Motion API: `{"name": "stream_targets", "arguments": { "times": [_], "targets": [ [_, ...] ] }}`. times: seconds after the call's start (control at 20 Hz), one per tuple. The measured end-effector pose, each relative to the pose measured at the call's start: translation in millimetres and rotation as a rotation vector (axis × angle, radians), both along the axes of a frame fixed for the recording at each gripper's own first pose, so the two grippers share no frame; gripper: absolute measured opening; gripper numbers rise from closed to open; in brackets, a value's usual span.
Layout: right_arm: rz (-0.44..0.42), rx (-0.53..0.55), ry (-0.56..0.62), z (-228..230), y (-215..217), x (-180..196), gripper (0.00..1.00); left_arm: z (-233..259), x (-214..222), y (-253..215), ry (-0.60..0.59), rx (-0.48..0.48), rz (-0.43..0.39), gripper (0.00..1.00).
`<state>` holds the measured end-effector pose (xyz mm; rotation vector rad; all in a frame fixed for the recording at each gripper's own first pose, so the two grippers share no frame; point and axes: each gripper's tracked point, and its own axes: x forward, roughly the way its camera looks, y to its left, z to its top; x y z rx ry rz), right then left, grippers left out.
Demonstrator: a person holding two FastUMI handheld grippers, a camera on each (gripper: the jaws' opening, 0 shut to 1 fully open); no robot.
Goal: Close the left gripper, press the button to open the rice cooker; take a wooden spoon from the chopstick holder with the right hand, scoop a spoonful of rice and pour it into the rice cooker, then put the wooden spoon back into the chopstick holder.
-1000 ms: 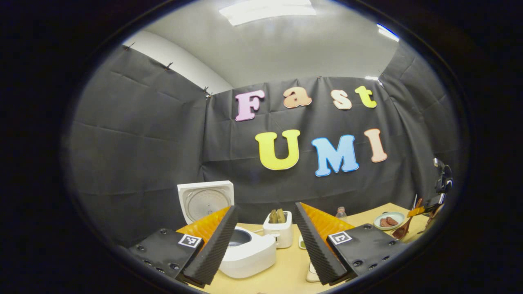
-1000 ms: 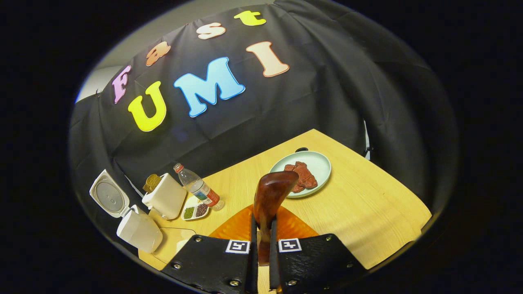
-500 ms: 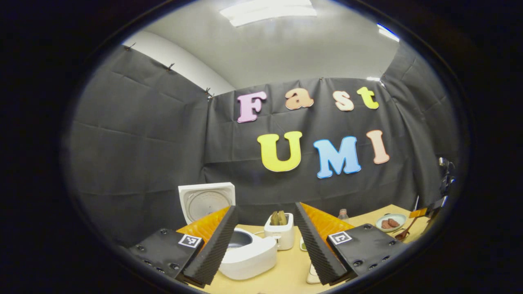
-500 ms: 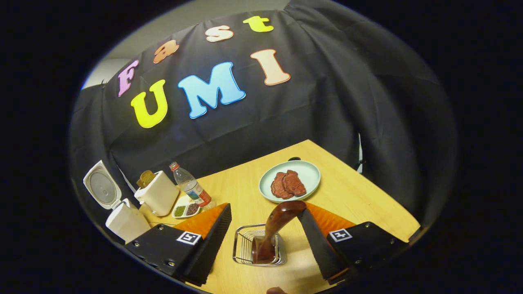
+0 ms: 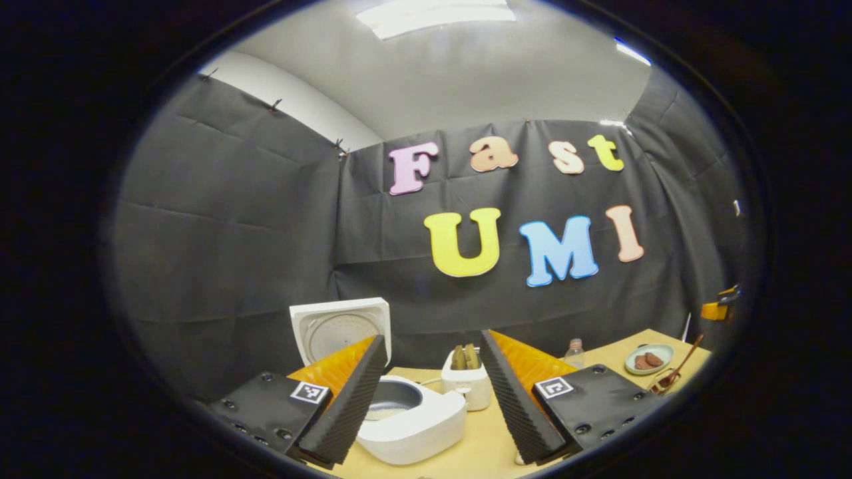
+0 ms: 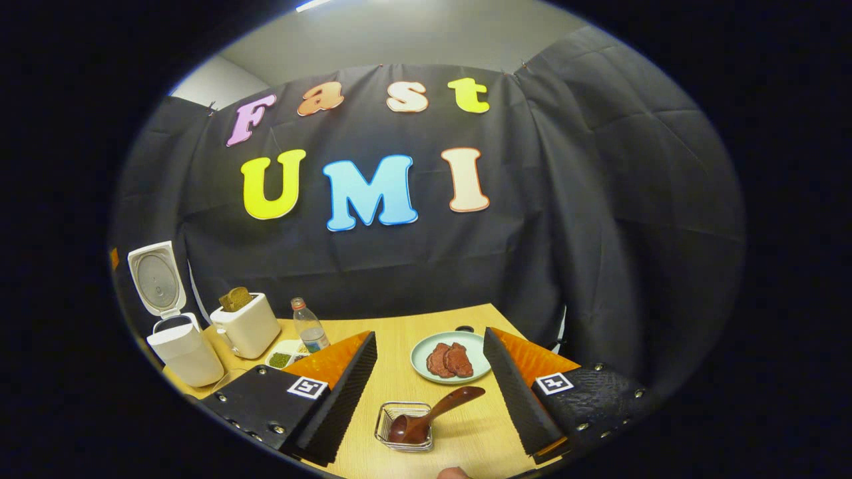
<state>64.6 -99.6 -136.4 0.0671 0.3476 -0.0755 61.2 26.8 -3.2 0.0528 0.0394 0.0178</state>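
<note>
Since half a second ago the right gripper (image 6: 429, 392) has let go of the wooden spoon (image 6: 429, 416) and drawn back and up; the left gripper (image 5: 432, 392) has barely shifted.

Left gripper view: fingers spread wide, nothing between them. Rice cooker (image 5: 413, 422) sits on the bench (image 5: 479, 452) just ahead, lid (image 5: 339, 326) raised upright, pot exposed. Toaster (image 5: 468, 382) with two slices stands behind it, between the fingers. Bottle (image 5: 574, 352) and plate (image 5: 649, 359) of dark patties lie farther right; chopstick holder (image 5: 664, 384) with the spoon handle leaning out is at the far right edge. Black cloth wall behind, grey ceiling with a light panel above.

Right gripper view: fingers wide apart, empty. Spoon rests bowl-down in the wire chopstick holder (image 6: 404, 427), handle tilted right toward the plate (image 6: 451, 359). Rice cooker (image 6: 183, 349), toaster (image 6: 246, 326), bottle (image 6: 309, 329) and a small dish of beans (image 6: 283, 359) line the left. Light wood bench (image 6: 399, 339), black cloth all round.
</note>
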Motion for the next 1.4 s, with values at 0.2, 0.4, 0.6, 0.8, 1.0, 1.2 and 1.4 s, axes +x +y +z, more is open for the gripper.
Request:
{"name": "stream_targets", "arguments": {
  "times": [0.2,0.4,0.6,0.8,1.0,1.2,1.4],
  "targets": [
    [-0.004,-0.027,-0.055,28.6,17.3,-3.7,0.98,-5.0,36.9,37.1,0.004,0.004,0.058,0.97],
    [-0.038,-0.061,-0.071,37.1,25.5,-12.3,0.98,0.9,81.6,81.3,-0.01,0.022,0.126,0.96],
    [-0.07,-0.057,-0.072,41.0,36.2,-23.3,0.98,11.4,123.1,119.6,-0.027,0.026,0.172,0.96],
    [-0.095,-0.071,-0.081,46.7,46.8,-30.0,0.98,28.4,165.1,146.4,-0.069,0.041,0.196,0.97],
    [-0.117,-0.067,-0.076,45.5,60.8,-38.3,0.98,39.0,206.0,167.3,-0.086,0.053,0.216,0.97],
    [-0.134,-0.095,-0.059,39.9,67.0,-51.5,0.98,29.7,248.8,189.3,-0.065,0.043,0.234,0.97],
    [-0.145,-0.092,-0.046,35.0,73.3,-60.6,0.98,6.7,288.0,216.4,-0.018,0.023,0.274,0.97]
  ]
}}
